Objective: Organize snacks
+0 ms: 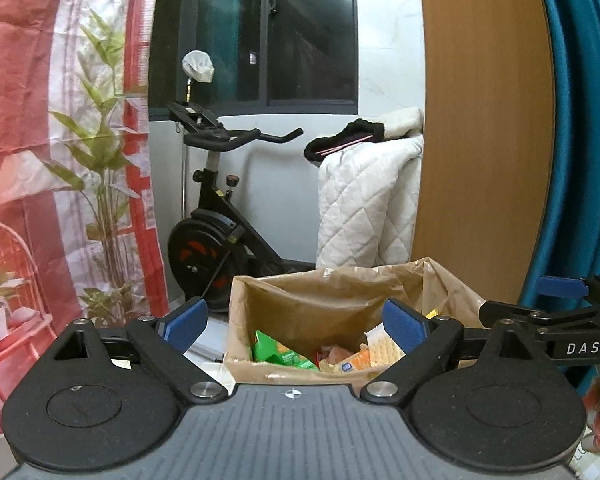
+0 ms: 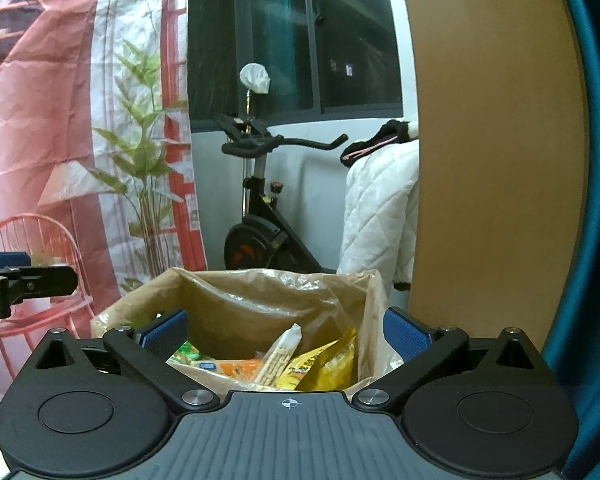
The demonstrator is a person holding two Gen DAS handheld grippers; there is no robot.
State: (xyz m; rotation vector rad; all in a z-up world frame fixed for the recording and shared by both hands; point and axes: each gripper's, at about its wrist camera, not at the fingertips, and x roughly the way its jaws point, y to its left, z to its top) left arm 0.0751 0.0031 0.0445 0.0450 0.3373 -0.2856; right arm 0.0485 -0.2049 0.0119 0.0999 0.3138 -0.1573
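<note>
Both wrist views look slightly down, close over the same paper bag (image 1: 324,296).

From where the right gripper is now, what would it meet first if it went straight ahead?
Most likely the brown paper bag: the open right gripper points slightly down into its mouth, towards the snack packets inside. Depth is hard to judge.

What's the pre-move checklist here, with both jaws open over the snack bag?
1. Left gripper empty, jaws wide apart: ok.
2. Right gripper empty, jaws wide apart: ok.
3. Paper bag upright, mouth open: ok.
4. Snacks inside the bag, including green packet, yellow packet and cracker pack: ok.
5. Grippers apart from each other, right one at the left view's right edge: ok.
6. Snacks left outside the bag: cannot tell, the surface around it is hidden.
</note>
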